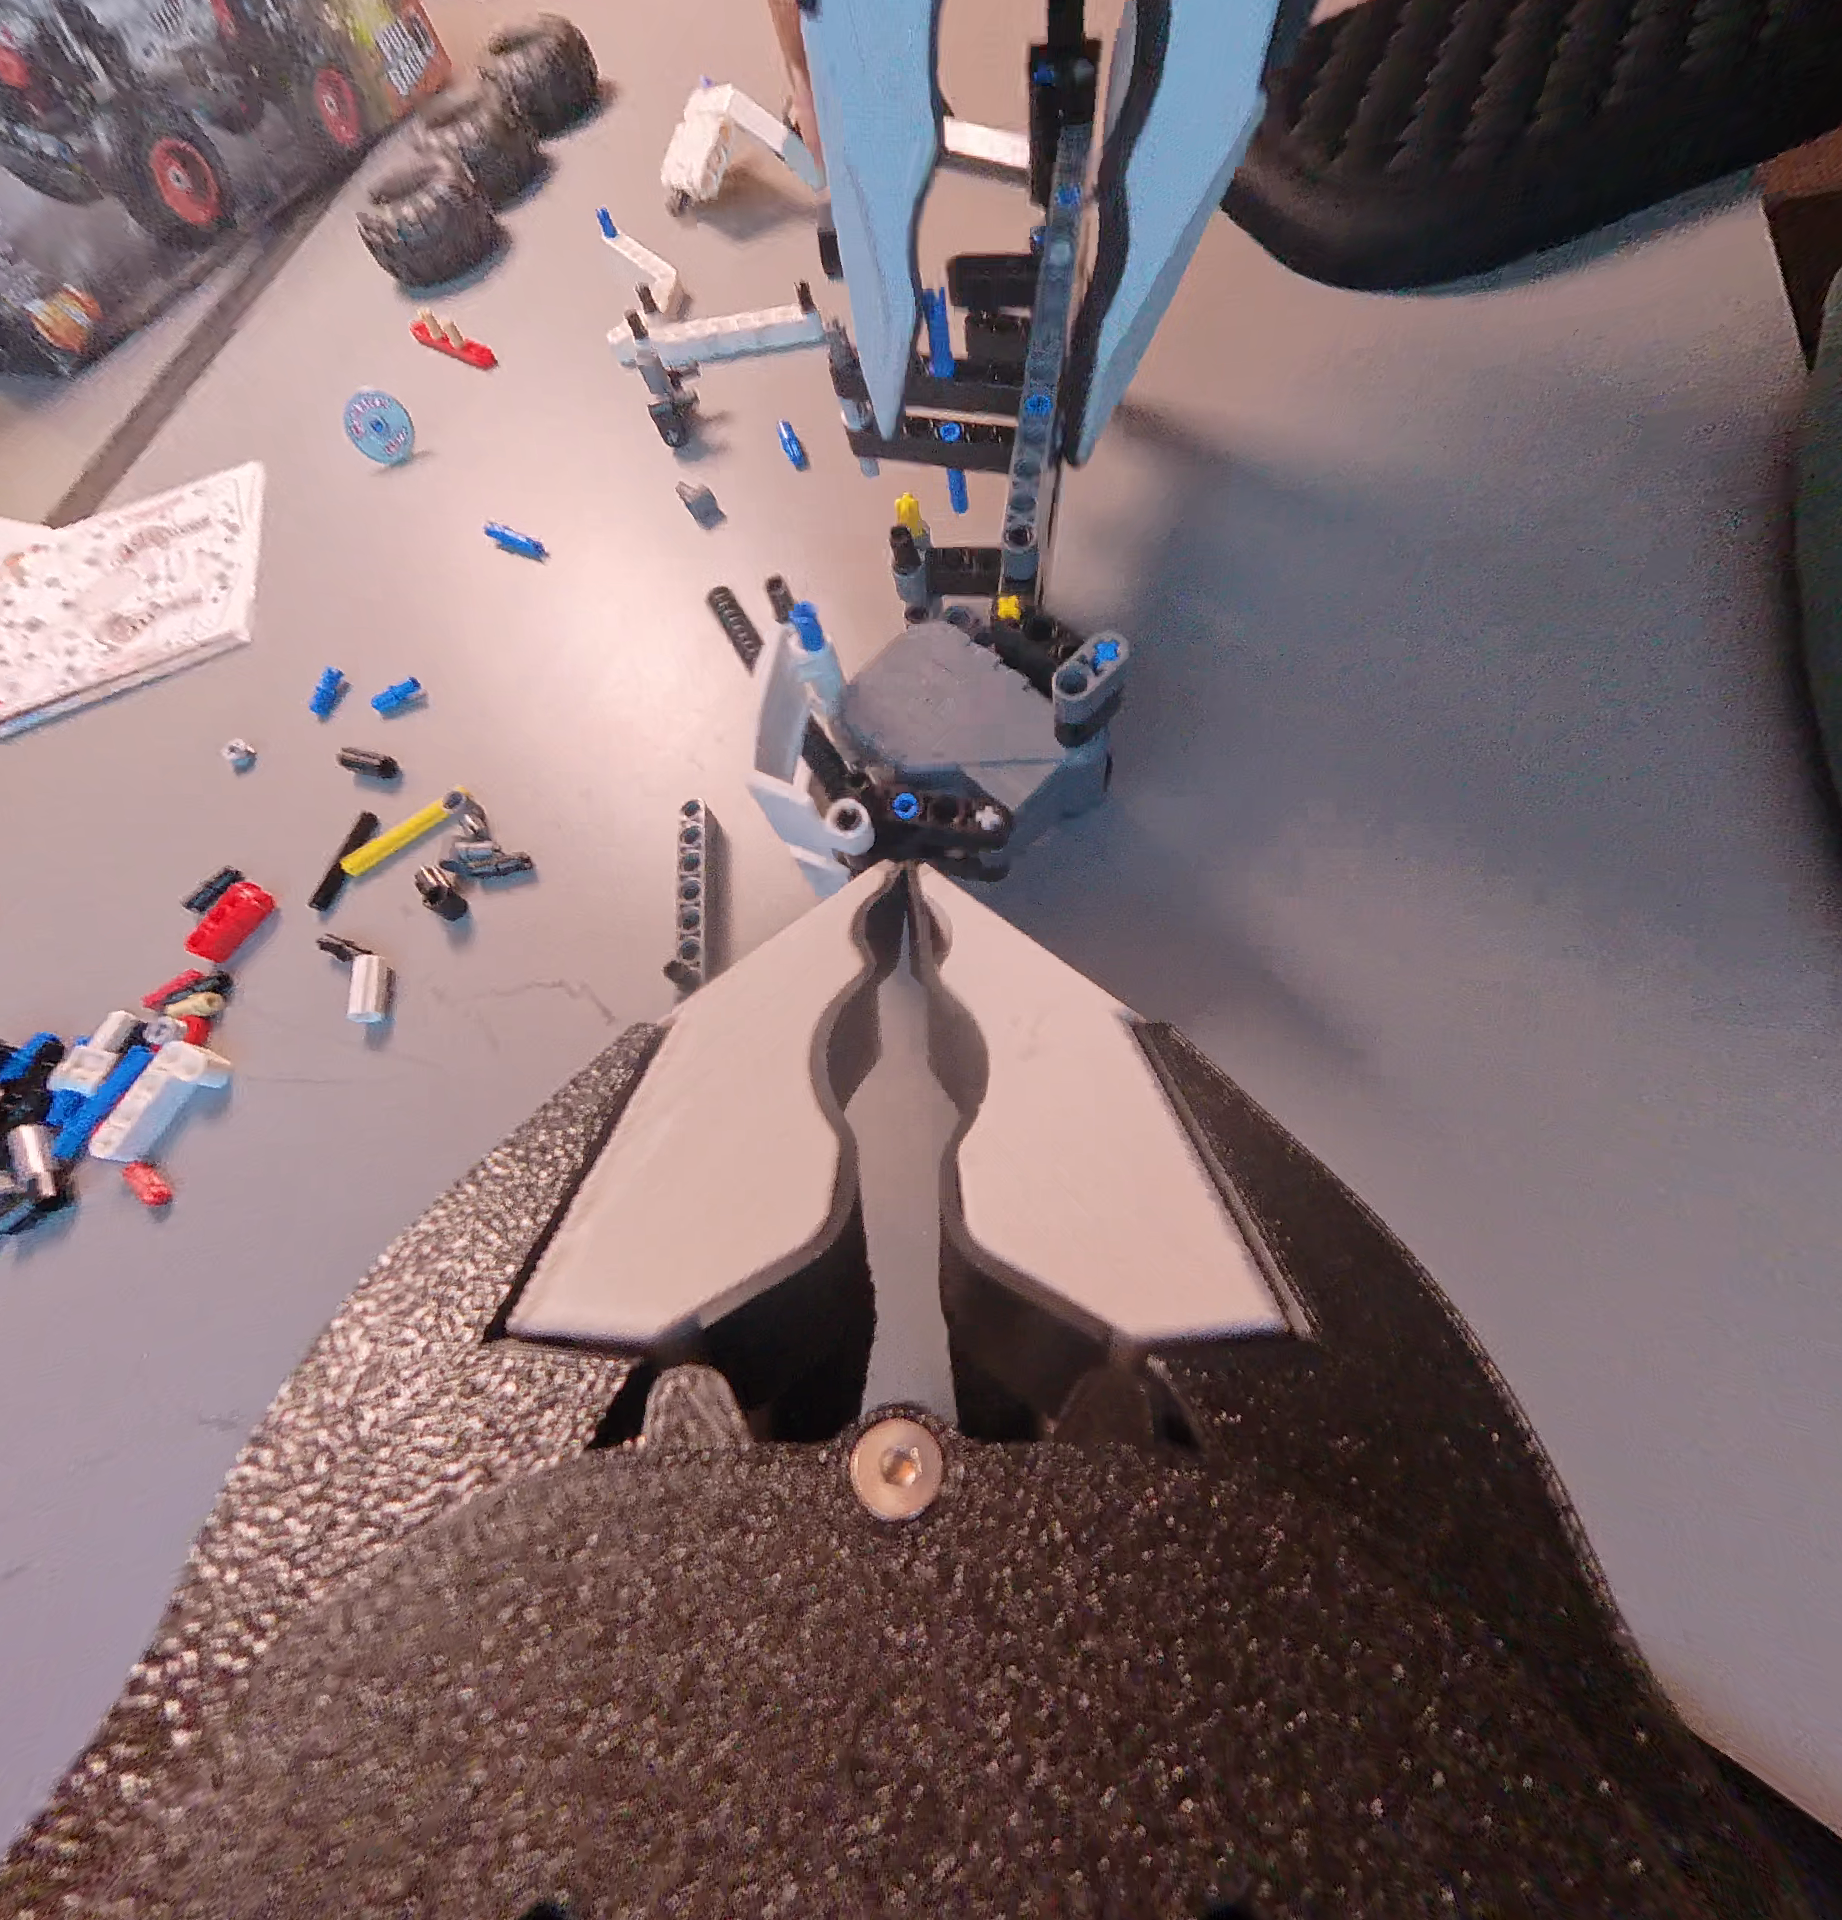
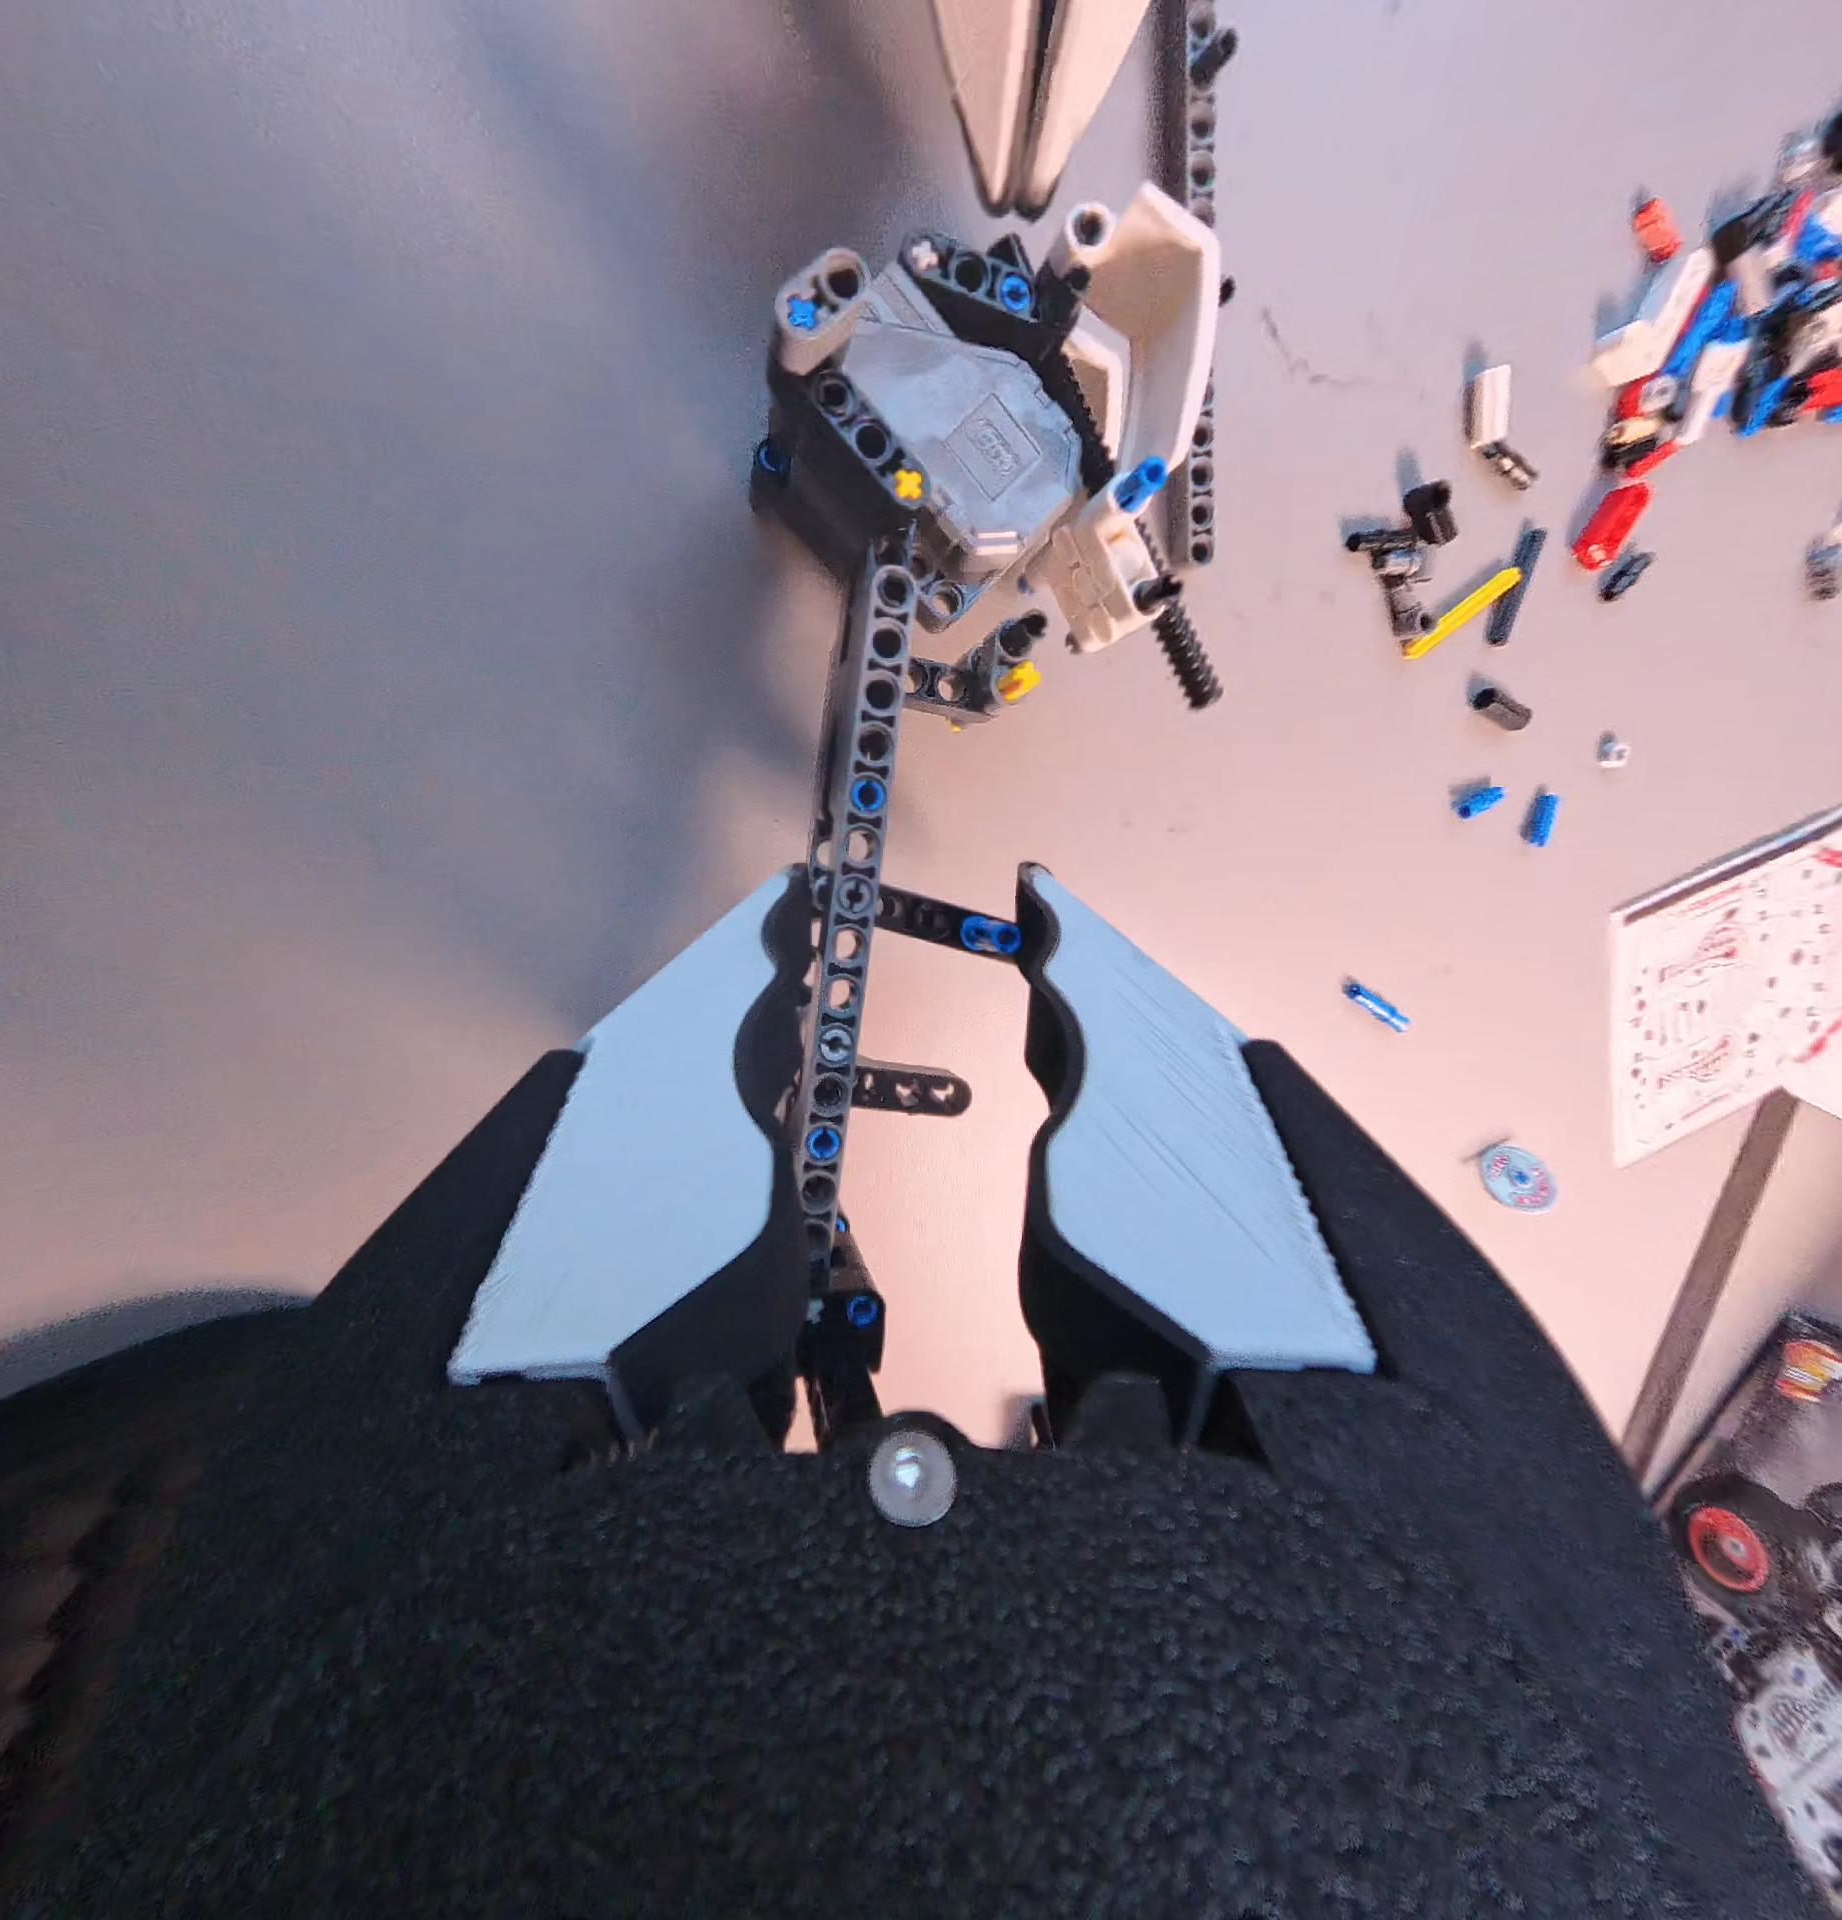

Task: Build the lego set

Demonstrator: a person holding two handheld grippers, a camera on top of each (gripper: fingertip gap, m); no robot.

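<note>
Bricks lie all over the grey table [image 1: 1364, 727], and the half-built model [image 1: 958, 717] sits in the middle of it. The model has a grey block at one end and a long grey beam [image 2: 860, 852] that runs away from it.

The right gripper [image 2: 917, 904] straddles the far part of that beam. Its jaws are partly open, one on each side of the frame. The beam lies against one finger [image 2: 668, 1122], and a short black cross piece reaches the other. It looks like it is there to keep the model from sliding, but I cannot tell how hard it squeezes.

The left gripper [image 1: 904, 883] points at the block end. Its jaws are almost together, with only a thin gap at the tips. The tips sit right at a black piece on the model's edge. I cannot tell if they pinch it or only touch it. My guess is that this gripper pushes or steadies that end.

Loose pieces [image 1: 86, 1091] wait in a pile off to the side, with four black tires [image 1: 439, 223] and the instruction booklet [image 1: 106, 592] near them.
</note>
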